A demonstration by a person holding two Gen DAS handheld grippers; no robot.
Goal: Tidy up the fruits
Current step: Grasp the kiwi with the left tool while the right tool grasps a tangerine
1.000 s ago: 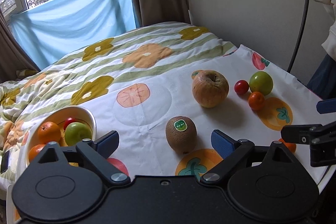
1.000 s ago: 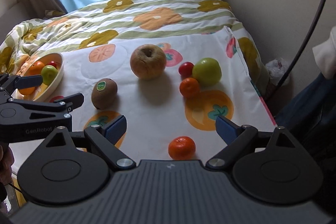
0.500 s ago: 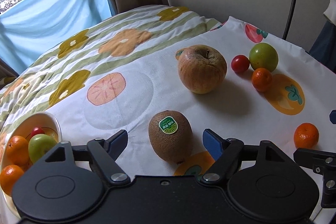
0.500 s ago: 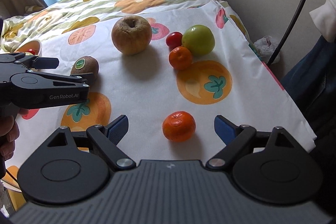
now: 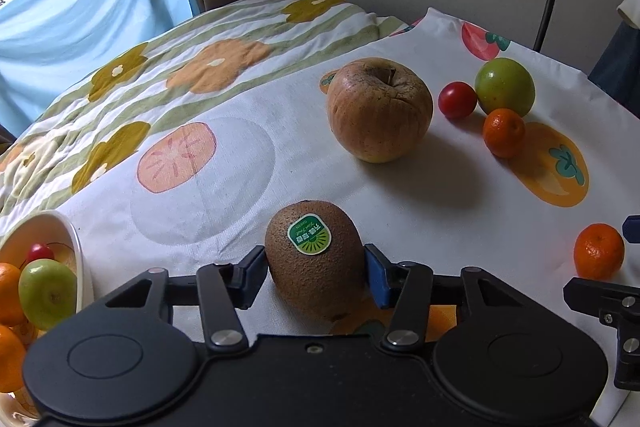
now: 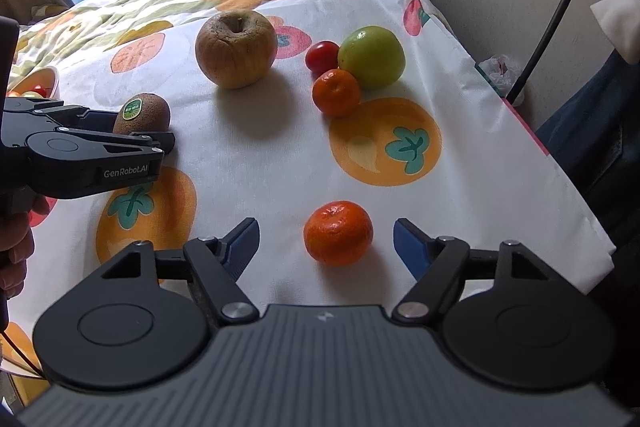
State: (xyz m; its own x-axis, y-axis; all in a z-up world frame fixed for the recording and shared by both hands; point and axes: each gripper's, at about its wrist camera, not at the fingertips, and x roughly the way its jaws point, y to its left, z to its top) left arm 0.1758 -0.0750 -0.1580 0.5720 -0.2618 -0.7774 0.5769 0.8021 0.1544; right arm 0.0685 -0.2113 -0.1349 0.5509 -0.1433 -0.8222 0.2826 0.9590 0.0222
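Note:
My left gripper [image 5: 316,273] is shut on a brown kiwi [image 5: 314,265] with a green sticker, which rests on the cloth; the kiwi also shows in the right wrist view [image 6: 142,115]. My right gripper [image 6: 326,247] is open, its jaws on either side of a near mandarin [image 6: 338,231], not touching it. The mandarin also shows in the left wrist view [image 5: 599,251]. A large wrinkled apple [image 5: 380,115], a cherry tomato [image 5: 457,99], a green apple [image 5: 505,87] and a second mandarin [image 5: 503,131] lie farther back.
A white bowl [image 5: 70,243] at the left holds oranges, a green apple and a tomato. The fruit-print cloth [image 6: 280,147] ends at the bed's right edge, beside a wall and a dark cable [image 6: 560,7]. A floral quilt lies behind.
My left gripper moved forward and closed on the kiwi. My right gripper moved forward and narrowed around the near mandarin.

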